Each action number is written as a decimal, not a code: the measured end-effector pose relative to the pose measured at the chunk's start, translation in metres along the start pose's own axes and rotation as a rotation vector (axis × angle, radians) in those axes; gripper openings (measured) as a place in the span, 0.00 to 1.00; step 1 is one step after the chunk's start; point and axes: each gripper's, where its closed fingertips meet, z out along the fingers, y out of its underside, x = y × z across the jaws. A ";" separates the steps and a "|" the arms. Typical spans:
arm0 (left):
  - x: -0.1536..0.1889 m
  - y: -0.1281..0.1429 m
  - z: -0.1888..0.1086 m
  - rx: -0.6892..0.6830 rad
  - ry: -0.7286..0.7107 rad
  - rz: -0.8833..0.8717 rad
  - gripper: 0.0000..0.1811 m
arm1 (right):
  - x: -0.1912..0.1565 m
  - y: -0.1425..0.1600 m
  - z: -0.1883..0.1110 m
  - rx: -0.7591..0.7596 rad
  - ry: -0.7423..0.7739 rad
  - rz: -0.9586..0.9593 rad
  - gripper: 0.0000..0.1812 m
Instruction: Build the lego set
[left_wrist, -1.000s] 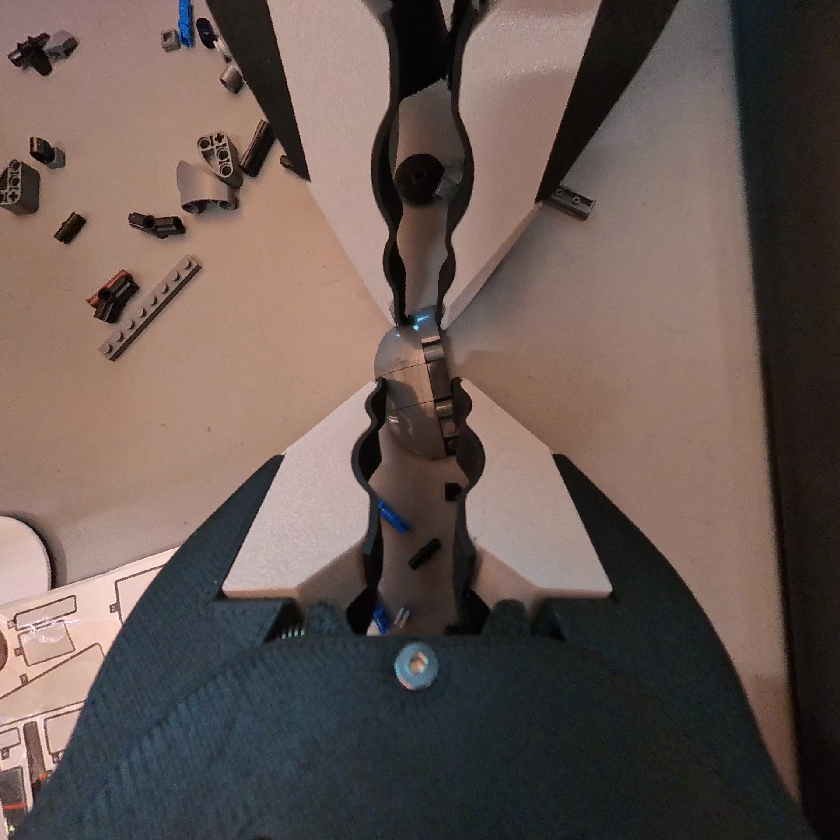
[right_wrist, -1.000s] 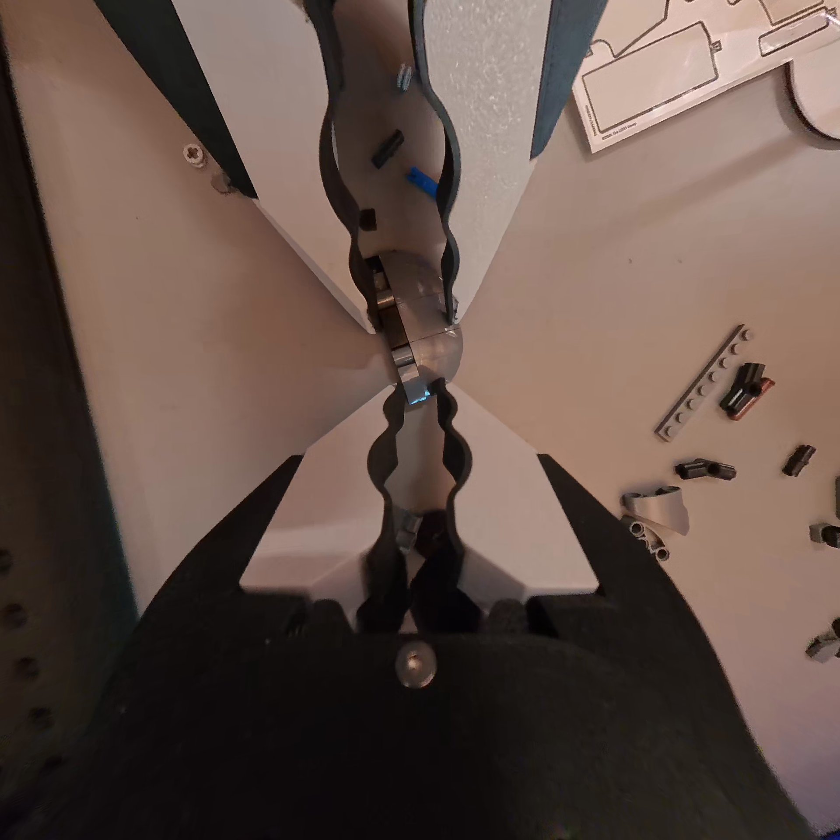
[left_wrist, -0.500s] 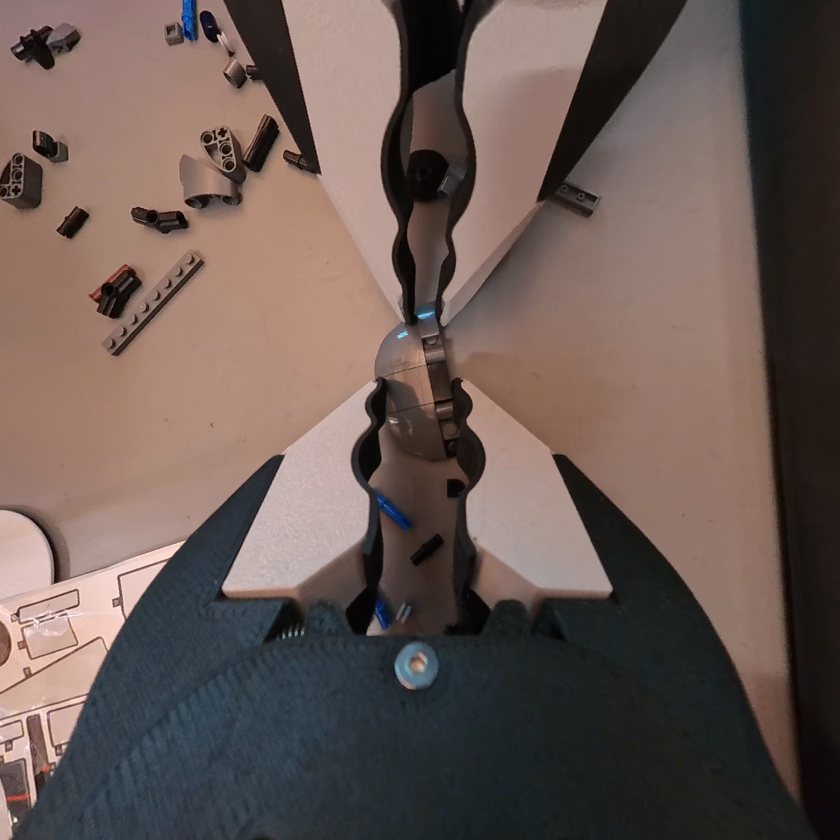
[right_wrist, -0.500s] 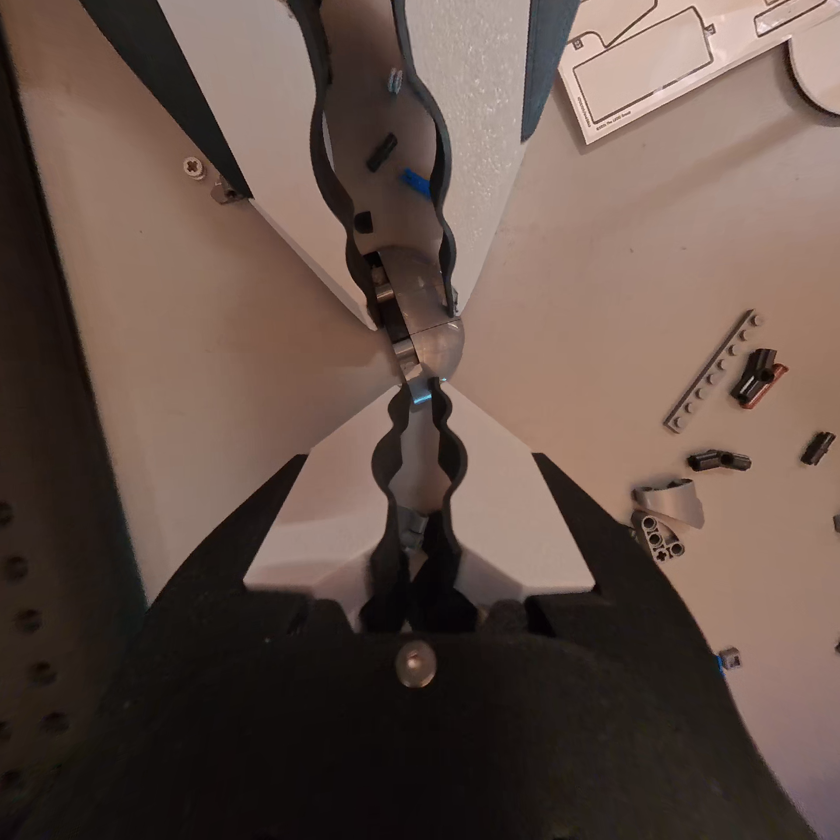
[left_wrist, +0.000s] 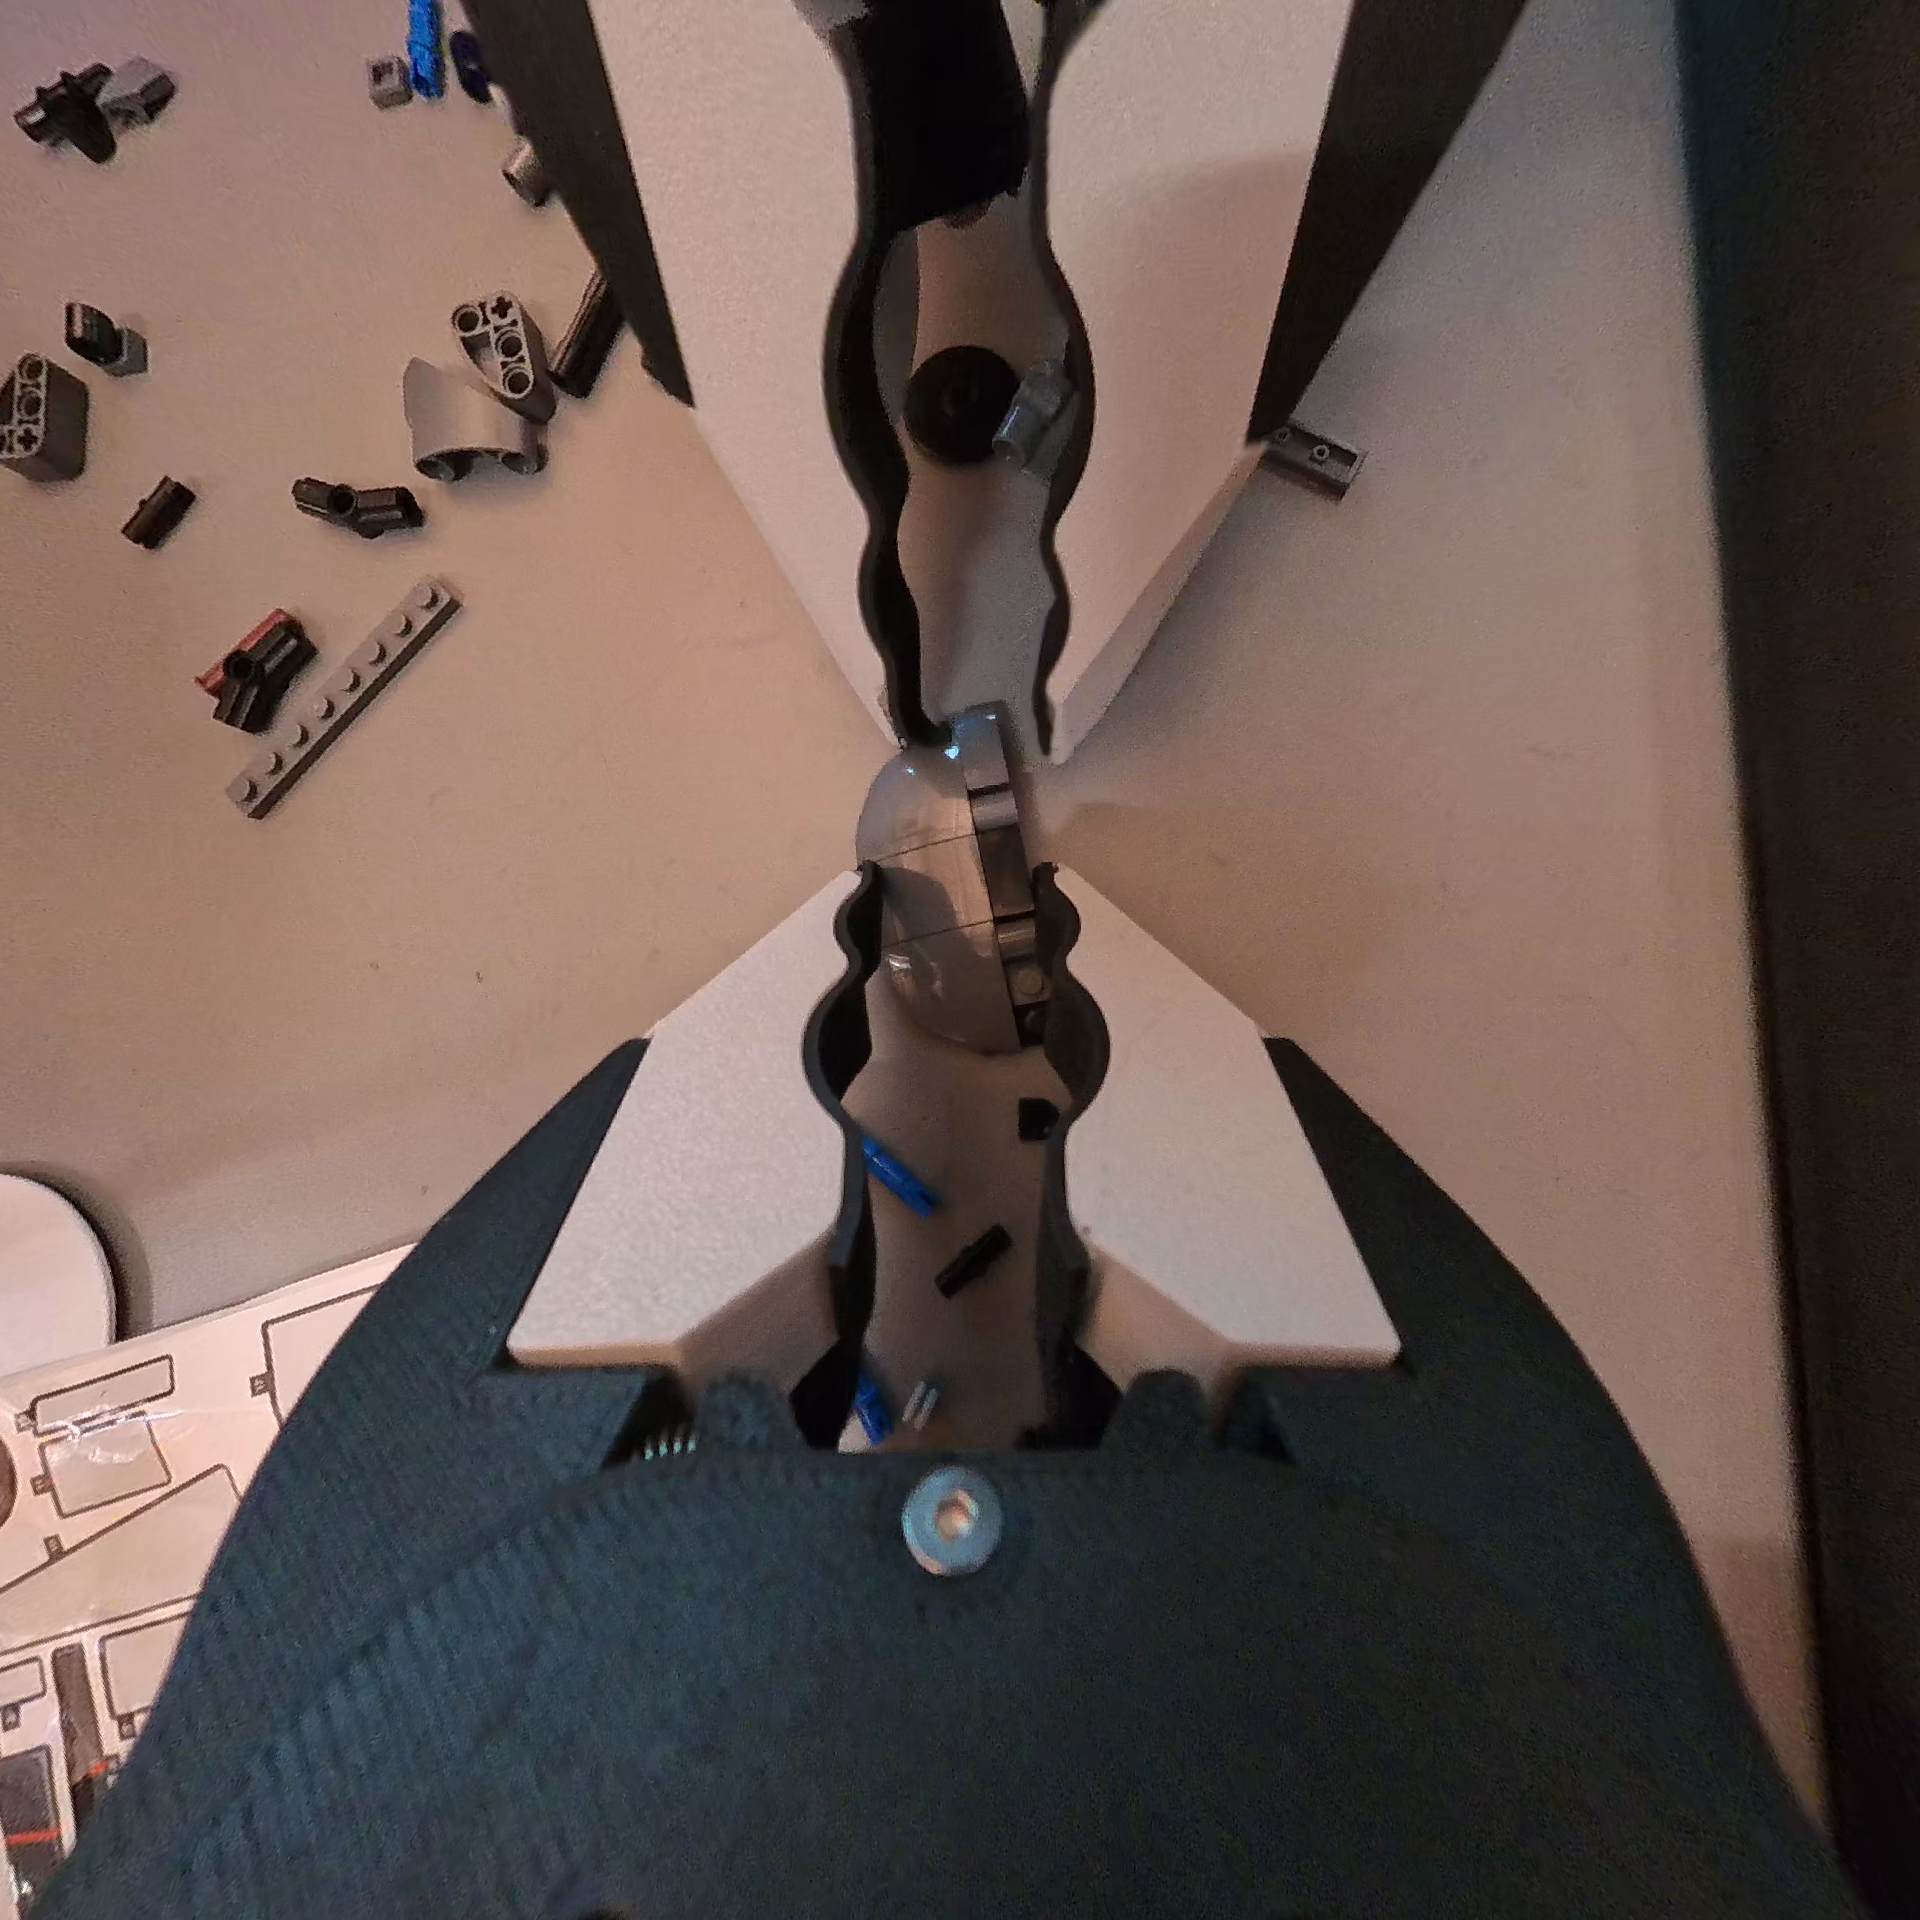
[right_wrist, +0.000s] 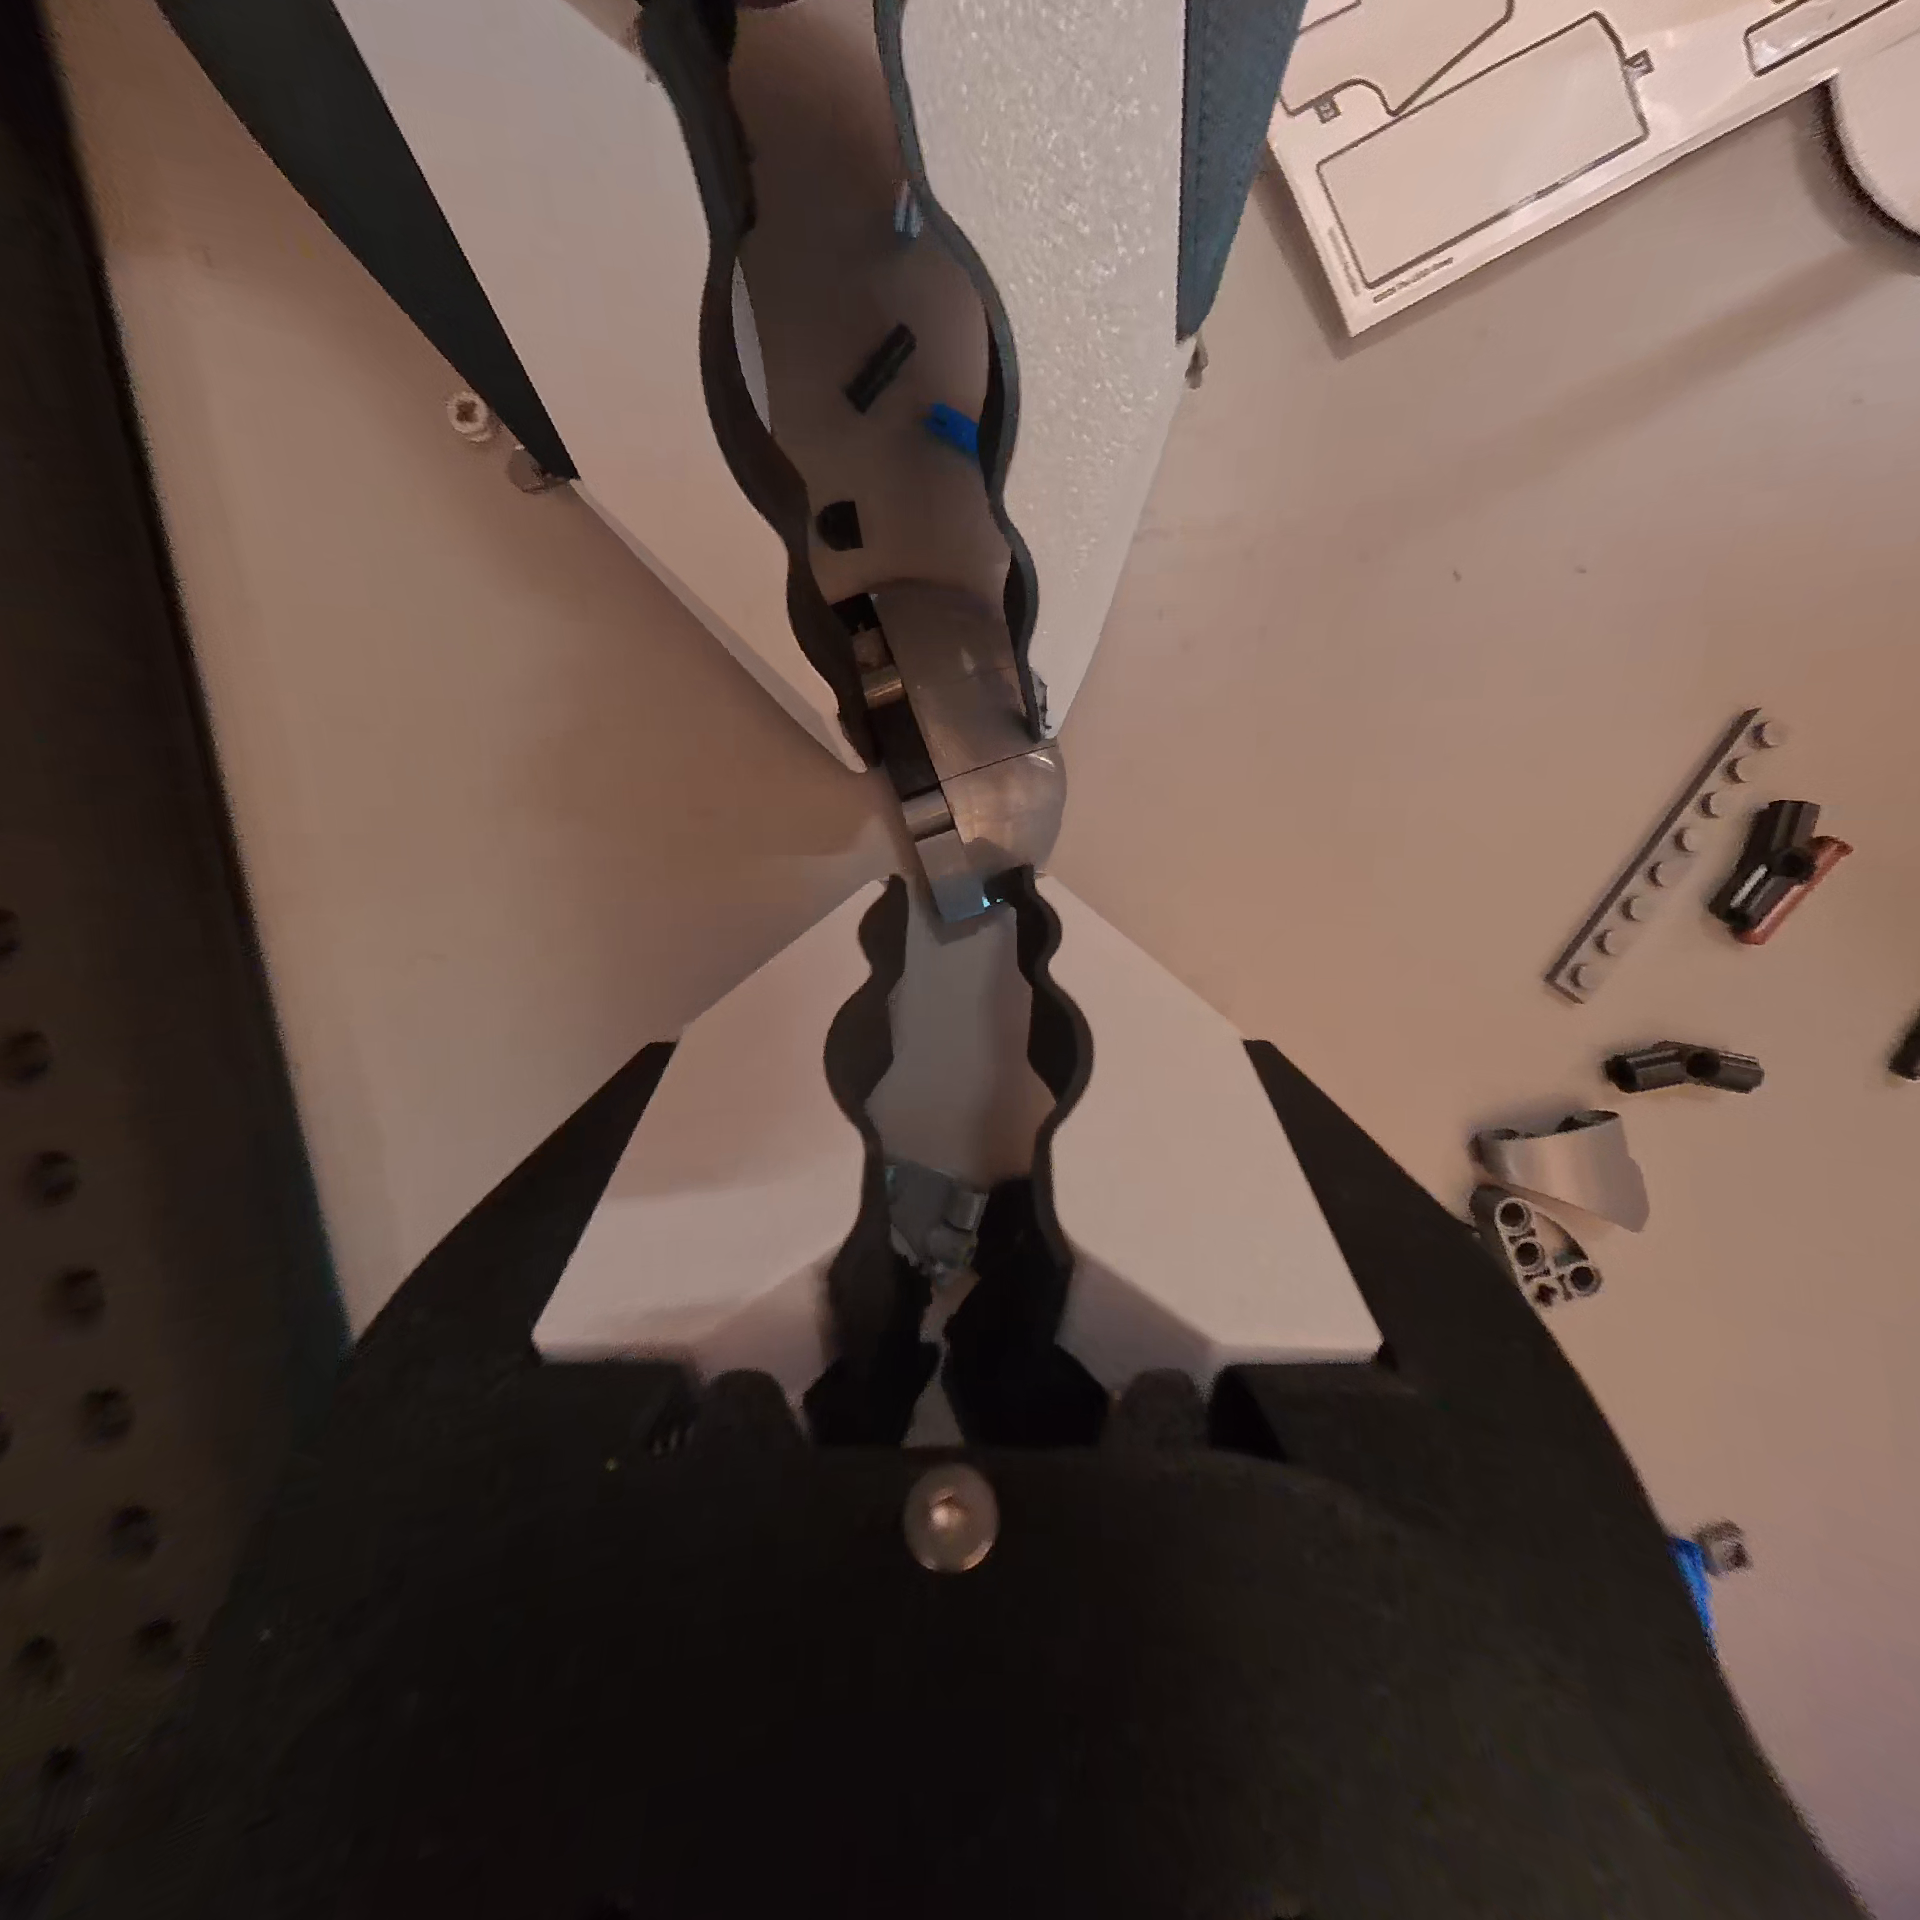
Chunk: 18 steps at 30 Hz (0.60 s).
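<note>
- Well to the left of the grey dome assembly, a long studded plate and small loose black and grey pieces lie on the table. A printed sheet lies nearer the camera on that same side.
- The left gripper pinches the near half of the dome assembly between its wavy pads, holding it above the table with the rounded face to the left and the flat studded edge to the right.
- The assembly's long axis runs straight from the left gripper's fingers toward the right gripper, which meets it head-on at the far end.
- Half a second ago the right gripper's tips were pressed on that far end. Now they stand slightly parted around it, with a sliver of gap on the flat side.
- The left gripper likely carries the assembly alone.
- Right of the assembly and beyond it lies one small dark plate.
</note>
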 end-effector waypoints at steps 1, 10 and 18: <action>0.000 0.000 0.000 0.000 0.001 -0.001 0.15 | -0.001 0.000 0.000 0.009 -0.027 0.017 0.12; 0.000 0.000 0.000 -0.001 0.005 -0.006 0.15 | 0.000 -0.001 -0.001 0.030 -0.117 0.084 0.11; 0.002 -0.001 0.001 0.001 0.012 -0.003 0.15 | 0.000 -0.003 -0.002 0.073 -0.209 0.145 0.10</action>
